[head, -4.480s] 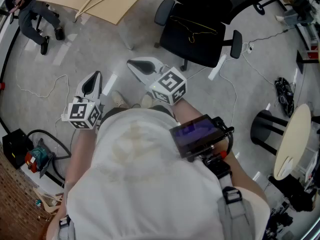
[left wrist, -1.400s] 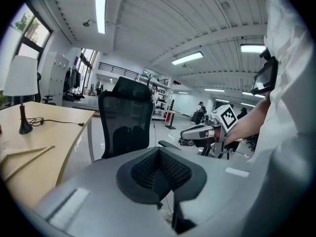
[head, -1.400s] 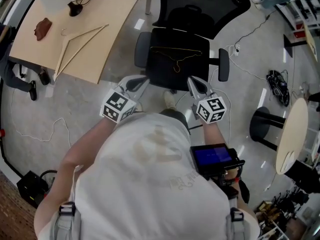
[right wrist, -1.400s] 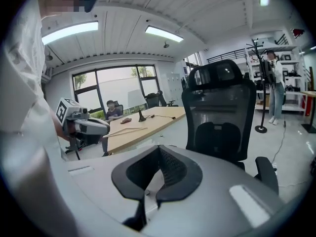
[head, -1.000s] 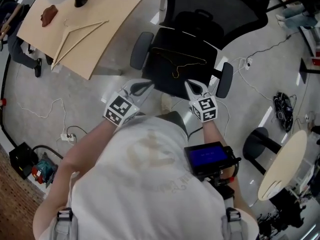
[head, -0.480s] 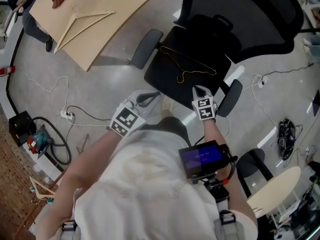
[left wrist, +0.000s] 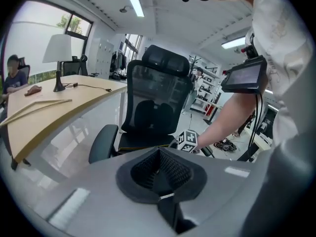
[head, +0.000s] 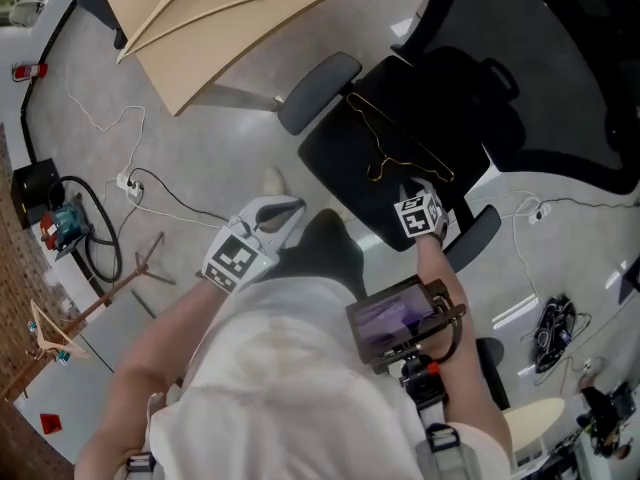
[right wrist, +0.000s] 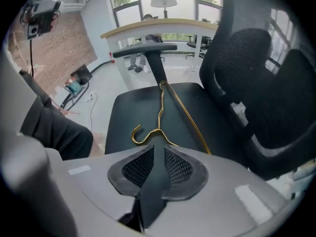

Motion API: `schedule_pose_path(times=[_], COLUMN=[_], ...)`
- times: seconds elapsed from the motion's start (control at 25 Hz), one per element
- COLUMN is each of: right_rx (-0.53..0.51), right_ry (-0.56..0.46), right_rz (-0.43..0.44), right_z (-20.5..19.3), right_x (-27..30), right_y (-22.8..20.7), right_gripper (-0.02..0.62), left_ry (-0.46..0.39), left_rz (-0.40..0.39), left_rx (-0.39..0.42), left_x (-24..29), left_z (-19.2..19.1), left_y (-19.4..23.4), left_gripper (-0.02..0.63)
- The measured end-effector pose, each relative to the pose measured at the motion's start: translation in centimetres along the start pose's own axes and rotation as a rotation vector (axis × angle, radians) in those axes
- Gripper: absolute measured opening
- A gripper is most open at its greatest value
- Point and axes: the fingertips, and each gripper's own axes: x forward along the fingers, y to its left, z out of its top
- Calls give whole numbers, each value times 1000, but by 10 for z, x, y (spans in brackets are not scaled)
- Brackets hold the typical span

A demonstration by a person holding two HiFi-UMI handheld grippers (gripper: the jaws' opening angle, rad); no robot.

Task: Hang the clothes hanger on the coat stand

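Note:
A thin gold wire hanger (head: 400, 146) lies flat on the black seat of an office chair (head: 350, 183). In the right gripper view the hanger (right wrist: 165, 110) runs away from me, its hook (right wrist: 139, 134) just in front of the jaw tips. My right gripper (head: 408, 192) hovers over the seat's near edge; its jaws (right wrist: 159, 149) are opening, with a narrow gap and nothing between them. My left gripper (head: 282, 209) hangs left of the chair, away from the hanger, shut and empty (left wrist: 159, 154). A wooden coat stand (head: 110, 290) stands at the lower left.
A curved wooden desk (head: 250, 28) carries a wooden hanger (head: 185, 3). Another wooden hanger (head: 45, 333) hangs on the stand. Cables and a power strip (head: 125, 181) lie on the floor. The chair's armrests (head: 318, 78) and tall backrest (right wrist: 256, 88) flank the seat.
The head view has swung left, bringing the coat stand in. My right gripper has moved over the seat up to the hanger's hook. The left gripper has stayed back by the chair.

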Motion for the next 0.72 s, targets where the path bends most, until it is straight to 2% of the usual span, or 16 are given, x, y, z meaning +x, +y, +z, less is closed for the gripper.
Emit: schedule_pose_path(times=[0.16,0.28,0.4,0.52,0.6,0.64,0.72], right_rx=[-290,-507,-657,-739,-746,-740,-742], right_ry=[79,124,185,229,254,268,288], right_rz=[-22,-22,-23,-16,9,22,35], right_z=[-6,-3,-8,-17,-24,-26,-26], right_x=[39,68,91,107,113,114,113], right_y=[-16,-17,-16,-16,-14,-13,-11], right_gripper=[133,129,120,105,83,52,45], left_ry=[29,46,66,70,65,62,51], left_rz=[31,50,72,91,95,98,104], left_rx=[-18,-21,-46,-76,-78,-79,-82], left_x=[8,7,1,-2,-2,-1,-3], left_z=[-23,-33,-42,-45,-46,-46,-43], left_y=[-3,-4,-3,0,0,1,2], left_gripper=[2,2,2,2,2,2,2])
